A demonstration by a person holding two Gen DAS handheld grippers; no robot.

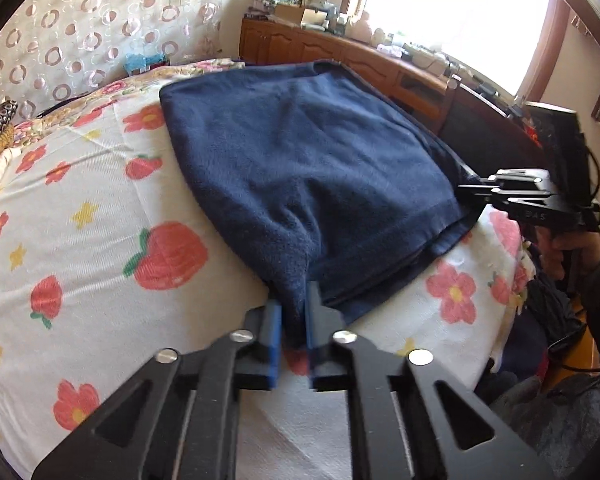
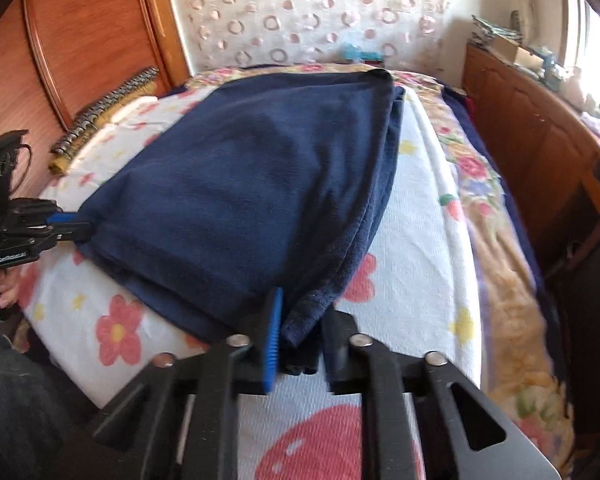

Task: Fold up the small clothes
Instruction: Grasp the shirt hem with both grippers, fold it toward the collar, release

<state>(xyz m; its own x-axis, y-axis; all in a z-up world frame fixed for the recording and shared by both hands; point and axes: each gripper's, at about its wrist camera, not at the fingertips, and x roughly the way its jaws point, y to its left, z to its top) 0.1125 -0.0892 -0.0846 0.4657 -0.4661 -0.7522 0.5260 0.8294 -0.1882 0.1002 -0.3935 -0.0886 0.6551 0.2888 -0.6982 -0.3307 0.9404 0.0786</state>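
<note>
A navy blue fleece garment [image 1: 300, 160] lies spread on a bed whose white sheet [image 1: 100, 200] is printed with strawberries and flowers. My left gripper [image 1: 294, 300] is shut on its near corner, with cloth bunched between the blue pads. The right gripper [image 1: 466, 190] pinches the other near corner at the right edge of this view. In the right wrist view the same garment [image 2: 260, 184] stretches away, and my right gripper [image 2: 304, 312] is shut on a hemmed corner. The left gripper [image 2: 80, 226] holds the far-left corner there. The near edge runs between the two grips.
A wooden cabinet [image 1: 340, 52] crowded with boxes and small items runs along the bed under a bright window. A wooden wardrobe door [image 2: 92, 40] and a ring-patterned curtain [image 2: 300, 12] stand behind the bed. A dark patterned bundle [image 2: 108, 108] lies at the bed's left edge. A hand [image 1: 572, 248] grips the right tool.
</note>
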